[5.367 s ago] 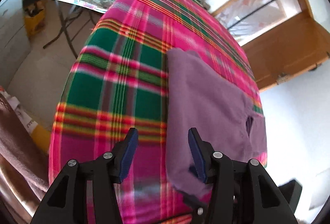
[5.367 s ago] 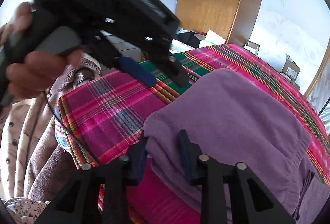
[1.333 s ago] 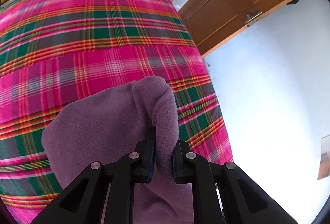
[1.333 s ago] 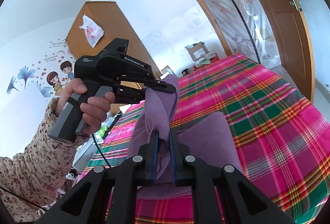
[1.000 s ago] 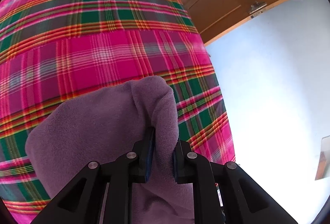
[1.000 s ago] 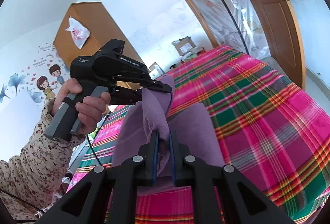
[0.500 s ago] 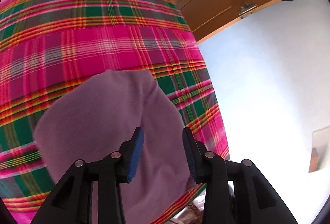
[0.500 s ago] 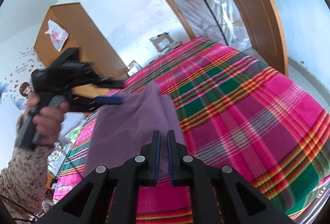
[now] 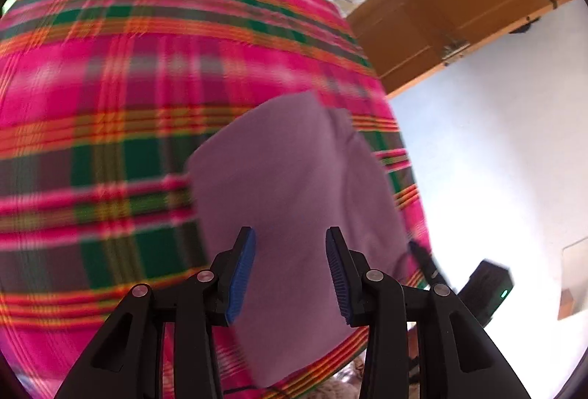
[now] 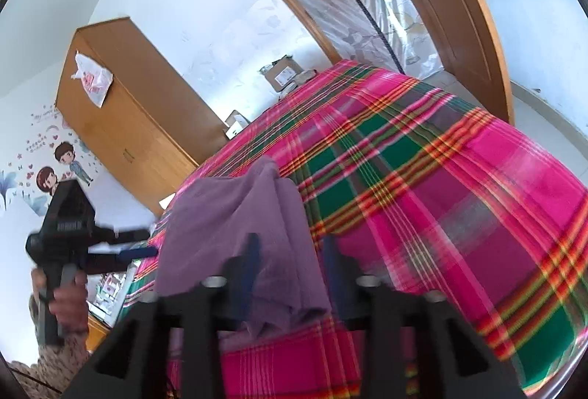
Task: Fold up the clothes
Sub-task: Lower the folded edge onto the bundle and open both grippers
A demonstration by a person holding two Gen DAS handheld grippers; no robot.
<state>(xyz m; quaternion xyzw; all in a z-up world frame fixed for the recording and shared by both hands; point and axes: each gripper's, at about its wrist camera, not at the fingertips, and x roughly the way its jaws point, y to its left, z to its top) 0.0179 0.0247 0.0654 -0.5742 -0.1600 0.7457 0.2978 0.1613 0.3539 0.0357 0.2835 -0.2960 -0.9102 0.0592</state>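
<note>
Garment: purple garment (image 9: 294,178) lay folded on plaid blanket (image 9: 110,75), just ahead of both tools | left gripper (image 9: 290,270): unclenched, nothing pinched | right gripper (image 10: 290,263): jaws opening, cloth slack between them, apparently letting the fold settle.

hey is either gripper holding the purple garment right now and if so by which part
Neither. The left gripper is open above the folded purple garment; the right gripper has its jaws opening, the cloth lying loose between them.
</note>
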